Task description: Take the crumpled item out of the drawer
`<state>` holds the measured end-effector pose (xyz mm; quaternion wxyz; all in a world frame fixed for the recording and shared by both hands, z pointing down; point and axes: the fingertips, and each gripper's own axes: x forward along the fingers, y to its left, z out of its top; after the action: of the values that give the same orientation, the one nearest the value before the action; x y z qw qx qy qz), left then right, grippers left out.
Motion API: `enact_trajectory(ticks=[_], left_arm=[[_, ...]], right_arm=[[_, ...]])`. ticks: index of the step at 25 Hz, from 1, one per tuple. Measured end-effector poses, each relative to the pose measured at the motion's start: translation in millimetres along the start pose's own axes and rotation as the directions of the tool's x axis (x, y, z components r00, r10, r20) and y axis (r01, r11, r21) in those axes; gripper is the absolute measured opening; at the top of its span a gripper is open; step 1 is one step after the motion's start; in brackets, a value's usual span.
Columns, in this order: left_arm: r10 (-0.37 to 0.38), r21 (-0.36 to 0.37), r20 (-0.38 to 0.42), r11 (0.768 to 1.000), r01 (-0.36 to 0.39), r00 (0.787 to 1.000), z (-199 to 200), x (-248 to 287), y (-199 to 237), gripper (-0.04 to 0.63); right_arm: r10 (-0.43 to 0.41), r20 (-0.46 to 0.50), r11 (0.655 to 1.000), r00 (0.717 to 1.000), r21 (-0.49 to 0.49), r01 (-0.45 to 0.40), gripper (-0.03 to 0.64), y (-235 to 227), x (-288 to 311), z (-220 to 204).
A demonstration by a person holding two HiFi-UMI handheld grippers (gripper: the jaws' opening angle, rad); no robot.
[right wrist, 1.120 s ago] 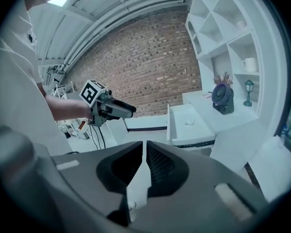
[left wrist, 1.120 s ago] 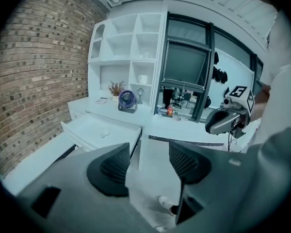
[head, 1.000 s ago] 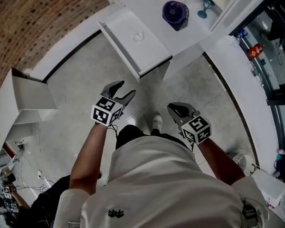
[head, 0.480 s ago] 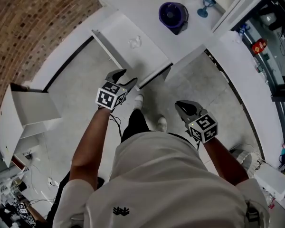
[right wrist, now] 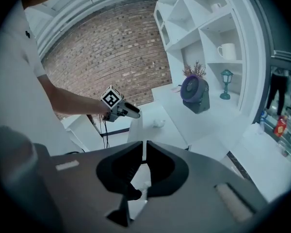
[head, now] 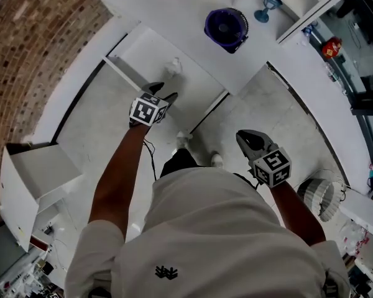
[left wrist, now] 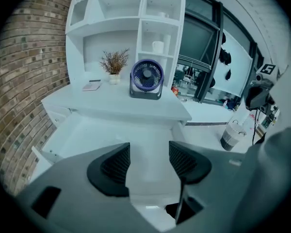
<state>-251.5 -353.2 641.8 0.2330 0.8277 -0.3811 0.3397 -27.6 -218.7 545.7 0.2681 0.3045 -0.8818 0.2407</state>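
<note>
The left gripper [head: 163, 93], spread, hovered over the open white drawer [head: 140, 49] near its crumpled white item [head: 174, 64]. The right gripper [head: 247, 139] was pressed together.

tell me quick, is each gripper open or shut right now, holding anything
Left gripper: open, nothing between its jaws.
Right gripper: shut, holding nothing.

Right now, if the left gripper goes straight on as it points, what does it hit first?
Likely the drawer: the left gripper, jaws apart, points over its front edge into it. The crumpled item lies just ahead, close to that line, so it may be touched first; depth is unclear.
</note>
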Motion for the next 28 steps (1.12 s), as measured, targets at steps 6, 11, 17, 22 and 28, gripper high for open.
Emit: enact_trajectory(ticks=[6,11,17,22,28], left_arm=[[-0.043,0.038,-0.058,0.998,0.046,0.997,0.7,46.1,51.2,0.255],[-0.068,0.079,-0.128,0.994,0.078,0.989,-2.0,84.0,80.5,0.256],[-0.090,0.125,-0.214,0.985,0.119,0.973,-5.8,124.5,100.1,0.256],[-0.049,0.209,-0.274,0.972,0.109,0.961,-9.7,152.6,116.6,0.256],[-0.051,0.191,-0.356,0.973,0.126,0.933,-30.7,180.7,123.5,0.258]], right_arm=[[-0.085,-0.021,0.993,0.996,0.085,0.086,0.035,-6.6,20.0,9.1],[-0.169,-0.039,0.974,0.985,0.144,0.173,0.035,-15.9,27.4,9.2],[-0.242,-0.054,0.946,0.969,0.209,0.248,0.035,-26.9,33.2,7.4],[-0.290,-0.071,0.920,0.954,0.255,0.299,0.034,-29.0,31.5,4.2],[-0.320,-0.111,0.894,0.941,0.294,0.339,0.034,-30.1,24.6,-8.1]])
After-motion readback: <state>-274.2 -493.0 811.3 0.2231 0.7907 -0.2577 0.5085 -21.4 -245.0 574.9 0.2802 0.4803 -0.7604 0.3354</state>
